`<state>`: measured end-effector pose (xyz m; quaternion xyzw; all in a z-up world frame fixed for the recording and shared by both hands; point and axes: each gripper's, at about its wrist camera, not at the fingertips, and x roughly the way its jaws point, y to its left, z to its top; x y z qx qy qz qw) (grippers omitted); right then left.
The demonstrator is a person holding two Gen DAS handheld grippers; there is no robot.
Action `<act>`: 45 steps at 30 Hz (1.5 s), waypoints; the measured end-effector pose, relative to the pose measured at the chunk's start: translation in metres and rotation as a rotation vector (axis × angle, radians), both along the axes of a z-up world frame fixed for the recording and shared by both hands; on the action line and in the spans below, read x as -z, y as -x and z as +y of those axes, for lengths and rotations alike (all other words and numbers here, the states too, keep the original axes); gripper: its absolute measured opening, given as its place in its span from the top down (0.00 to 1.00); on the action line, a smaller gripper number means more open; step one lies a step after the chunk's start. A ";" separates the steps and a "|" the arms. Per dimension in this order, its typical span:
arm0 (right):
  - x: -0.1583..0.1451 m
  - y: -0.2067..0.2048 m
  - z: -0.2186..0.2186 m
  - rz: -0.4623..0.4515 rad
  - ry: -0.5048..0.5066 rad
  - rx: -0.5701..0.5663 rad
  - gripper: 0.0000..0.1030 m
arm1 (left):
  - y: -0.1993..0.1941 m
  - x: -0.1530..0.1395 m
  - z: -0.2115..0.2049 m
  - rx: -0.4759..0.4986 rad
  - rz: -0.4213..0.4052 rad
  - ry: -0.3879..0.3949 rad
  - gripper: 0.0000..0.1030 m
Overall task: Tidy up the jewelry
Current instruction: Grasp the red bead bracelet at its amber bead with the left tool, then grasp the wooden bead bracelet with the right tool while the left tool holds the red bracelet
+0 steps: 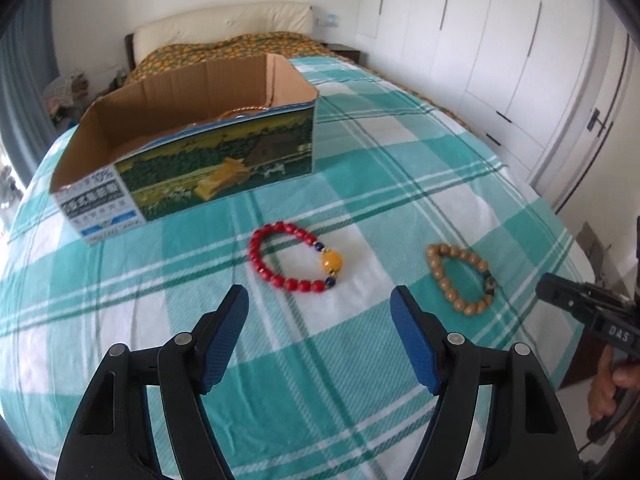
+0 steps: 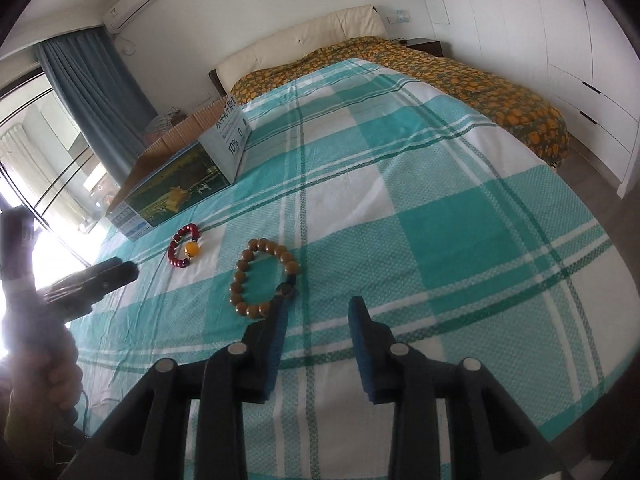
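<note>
Broadly, a bed spread with a teal-and-white checked cloth (image 1: 360,184) fills both views, and an open cardboard box (image 1: 192,160) stands on it at the far left with a gold bangle (image 1: 244,111) showing inside. Nearer, a red bead bracelet (image 1: 294,257) with one amber bead lies flat on the cloth, and a tan wooden bead bracelet (image 2: 262,278) lies to its right, the two apart. The left gripper (image 1: 320,300) hangs with its jaws wide and empty just short of the red bracelet, while the right gripper (image 2: 320,312) has its jaws partly apart, holding nothing, its left fingertip just beside the wooden bracelet.
</note>
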<state>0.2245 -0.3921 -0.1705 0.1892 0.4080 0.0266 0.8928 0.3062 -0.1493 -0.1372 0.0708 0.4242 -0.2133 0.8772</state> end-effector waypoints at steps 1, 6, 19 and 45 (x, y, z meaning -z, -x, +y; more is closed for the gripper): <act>-0.001 0.002 0.003 -0.010 -0.004 -0.007 0.68 | -0.007 0.004 -0.009 0.014 -0.001 -0.018 0.34; -0.011 0.013 0.008 -0.052 0.008 -0.032 0.68 | -0.030 0.026 -0.036 0.008 -0.008 -0.124 0.36; -0.002 0.017 0.018 -0.028 0.072 -0.054 0.68 | 0.005 0.038 0.010 -0.018 0.033 -0.122 0.85; 0.021 -0.029 0.079 0.031 0.340 -0.156 0.86 | 0.053 0.028 0.059 -0.047 0.084 0.025 0.62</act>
